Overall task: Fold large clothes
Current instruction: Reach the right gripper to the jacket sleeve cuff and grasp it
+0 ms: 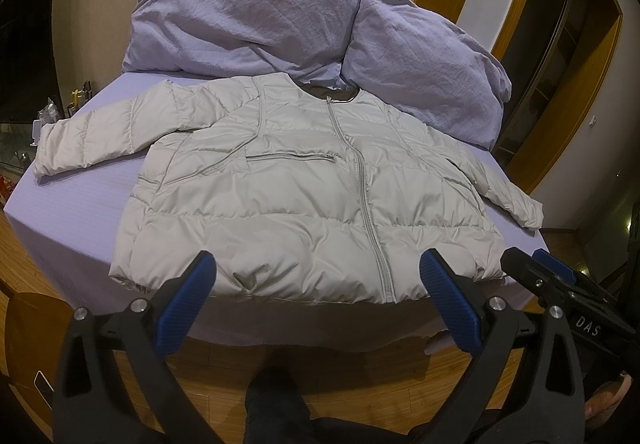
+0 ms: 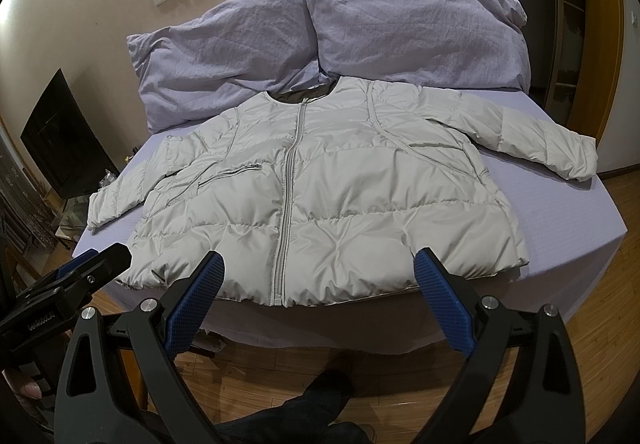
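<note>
Now my left gripper [image 1: 316, 276] and right gripper [image 2: 318, 276] hang spread apart, empty, before the jacket [image 1: 304, 183], flat on the bed [image 1: 72, 211] at 12 o'clock. I fear the puffy, slippery shell escapes a shallow pinch.

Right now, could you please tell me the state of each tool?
Left tool: open, holding nothing, hovering near the hem of the pale grey quilted puffer jacket.
Right tool: open, holding nothing, near the same hem.
</note>
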`<state>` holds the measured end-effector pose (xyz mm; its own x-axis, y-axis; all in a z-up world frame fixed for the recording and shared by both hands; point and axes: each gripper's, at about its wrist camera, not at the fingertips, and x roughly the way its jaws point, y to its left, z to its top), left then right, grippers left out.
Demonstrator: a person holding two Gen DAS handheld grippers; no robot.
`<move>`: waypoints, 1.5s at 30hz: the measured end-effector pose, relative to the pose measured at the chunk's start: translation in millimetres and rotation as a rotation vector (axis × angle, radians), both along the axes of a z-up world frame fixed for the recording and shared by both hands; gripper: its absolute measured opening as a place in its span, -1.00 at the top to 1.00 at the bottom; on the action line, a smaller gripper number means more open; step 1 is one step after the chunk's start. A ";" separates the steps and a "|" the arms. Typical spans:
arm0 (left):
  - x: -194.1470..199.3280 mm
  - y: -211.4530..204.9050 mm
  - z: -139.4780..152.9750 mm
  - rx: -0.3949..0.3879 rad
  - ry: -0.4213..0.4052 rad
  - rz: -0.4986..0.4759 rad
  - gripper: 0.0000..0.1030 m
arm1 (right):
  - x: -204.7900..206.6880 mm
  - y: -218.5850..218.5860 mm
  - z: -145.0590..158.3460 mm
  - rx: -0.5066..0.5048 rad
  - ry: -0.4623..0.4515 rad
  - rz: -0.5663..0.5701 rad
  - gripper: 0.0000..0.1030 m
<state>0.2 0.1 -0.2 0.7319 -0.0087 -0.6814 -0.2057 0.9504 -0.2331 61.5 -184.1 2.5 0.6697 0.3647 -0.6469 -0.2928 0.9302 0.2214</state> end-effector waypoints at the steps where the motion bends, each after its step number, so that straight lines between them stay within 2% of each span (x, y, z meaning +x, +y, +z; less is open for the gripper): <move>1: 0.0 0.2 0.0 0.000 0.000 0.000 -0.96 | 0.1 0.0 -0.2 0.000 0.000 0.000 -0.89; 13: -3.6 7.1 0.3 -0.003 0.003 0.000 -0.96 | 10.0 -2.2 -2.0 0.005 0.017 -0.013 -0.89; 22: 30.8 13.0 -7.6 -0.016 0.031 0.014 -0.96 | 40.5 -18.0 -9.1 0.008 0.052 -0.082 -0.89; 28: 55.2 22.6 -11.9 0.027 0.058 0.043 -0.96 | 94.2 -58.4 -26.4 -0.023 0.104 -0.218 -0.89; 33: 80.9 33.3 -20.1 0.087 0.104 0.066 -0.96 | 148.1 -115.8 -44.6 -0.050 0.163 -0.384 -0.89; 39: 111.0 46.0 -30.8 0.133 0.149 0.083 -0.96 | 204.4 -212.4 -74.2 0.007 0.280 -0.654 -0.88; 45: 138.1 60.8 -38.0 0.164 0.181 0.106 -0.96 | 230.2 -290.0 -98.5 0.092 0.364 -0.899 -0.68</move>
